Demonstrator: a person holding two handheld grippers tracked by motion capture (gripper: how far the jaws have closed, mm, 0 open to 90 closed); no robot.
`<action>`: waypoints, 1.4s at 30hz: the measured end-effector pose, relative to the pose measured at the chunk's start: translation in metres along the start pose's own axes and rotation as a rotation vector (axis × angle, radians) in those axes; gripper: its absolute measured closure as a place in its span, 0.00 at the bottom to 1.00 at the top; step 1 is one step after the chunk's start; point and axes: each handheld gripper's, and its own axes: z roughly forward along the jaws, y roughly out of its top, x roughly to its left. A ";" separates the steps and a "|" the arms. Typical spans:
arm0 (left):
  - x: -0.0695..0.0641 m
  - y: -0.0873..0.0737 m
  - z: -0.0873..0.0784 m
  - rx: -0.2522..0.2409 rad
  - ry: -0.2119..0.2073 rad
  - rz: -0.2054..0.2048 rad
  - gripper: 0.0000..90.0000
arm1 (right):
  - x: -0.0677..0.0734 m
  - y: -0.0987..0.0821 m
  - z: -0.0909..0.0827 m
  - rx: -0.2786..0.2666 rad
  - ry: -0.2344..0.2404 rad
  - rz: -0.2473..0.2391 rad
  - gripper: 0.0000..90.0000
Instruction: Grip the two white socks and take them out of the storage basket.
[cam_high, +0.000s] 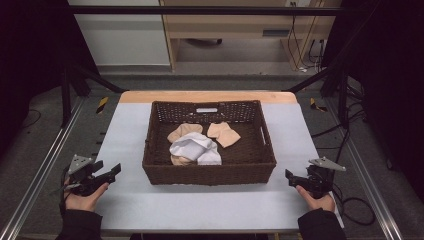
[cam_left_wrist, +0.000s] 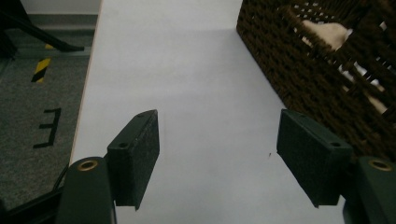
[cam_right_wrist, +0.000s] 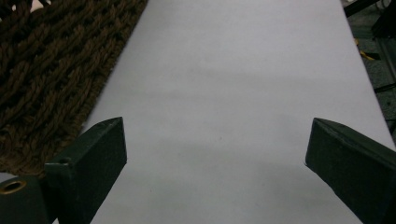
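Lying in the middle of the wicker basket (cam_high: 165, 165) is a crumpled white cloth (cam_high: 195, 148), with tan cloth pieces (cam_high: 223, 134) beside and partly under it. The basket sits centred on the pale worktop (cam_high: 125, 200). The left gripper (cam_high: 107, 175) and right gripper (cam_high: 291, 177) flank it near the front edge, jaws apart and empty, probably so either hand can reach in.

White table (cam_high: 125, 150), wicker basket (cam_high: 210, 172) centred
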 end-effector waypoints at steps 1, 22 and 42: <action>-0.001 0.002 -0.002 -0.011 0.002 -0.013 0.35 | 0.000 0.000 0.000 -0.006 -0.004 0.002 0.06; -0.021 0.029 -0.015 -0.107 -0.036 -0.014 0.46 | 0.005 0.002 -0.002 -0.035 -0.017 -0.031 0.07; -0.046 0.073 -0.015 -0.190 -0.087 0.017 0.46 | 0.006 0.002 -0.001 -0.024 -0.027 -0.047 0.09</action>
